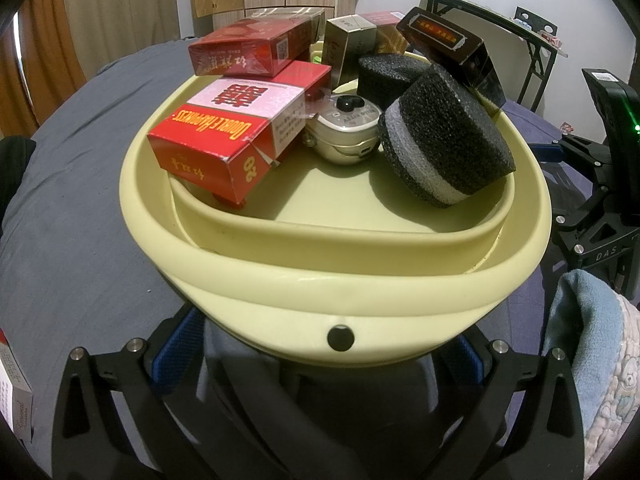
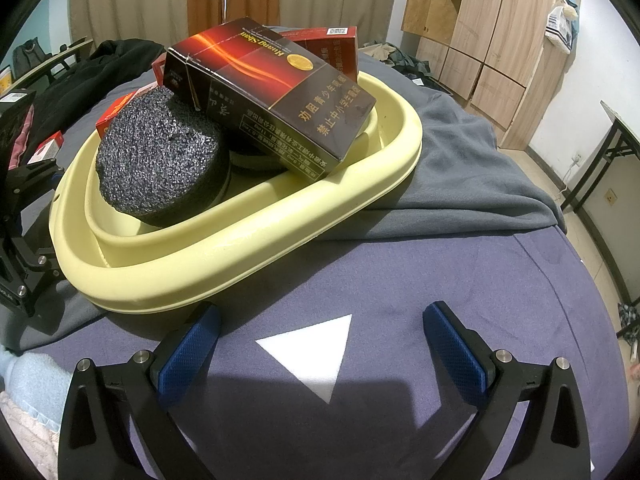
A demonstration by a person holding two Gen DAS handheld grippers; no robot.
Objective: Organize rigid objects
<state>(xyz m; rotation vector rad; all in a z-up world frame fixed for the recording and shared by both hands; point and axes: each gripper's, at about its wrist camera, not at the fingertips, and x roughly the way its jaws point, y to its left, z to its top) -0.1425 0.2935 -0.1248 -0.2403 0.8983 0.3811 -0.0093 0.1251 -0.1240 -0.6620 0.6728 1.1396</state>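
A pale yellow basin [image 1: 320,268] sits on the bed, right in front of my left gripper [image 1: 322,348]. The gripper stands open, and its blue pads [image 1: 176,344] are partly tucked under the basin's near wall. Inside lie a red Double Happiness box [image 1: 224,128], another red box [image 1: 248,46], a gold box [image 1: 348,40], a dark box [image 1: 452,48], two black foam pucks [image 1: 444,136] and a cream round device [image 1: 348,128]. My right gripper [image 2: 322,344] is open over purple cloth, just short of the basin [image 2: 240,248]. There the dark box [image 2: 272,96] leans on a foam puck [image 2: 160,156].
A white-and-red box [image 1: 12,392] lies at the left edge and a light blue towel [image 1: 576,320] at the right. A grey blanket [image 2: 460,168] is bunched beyond the basin, with black clothing [image 2: 100,72] and a small red box [image 2: 48,146] further left. Wardrobes [image 2: 480,40] stand behind.
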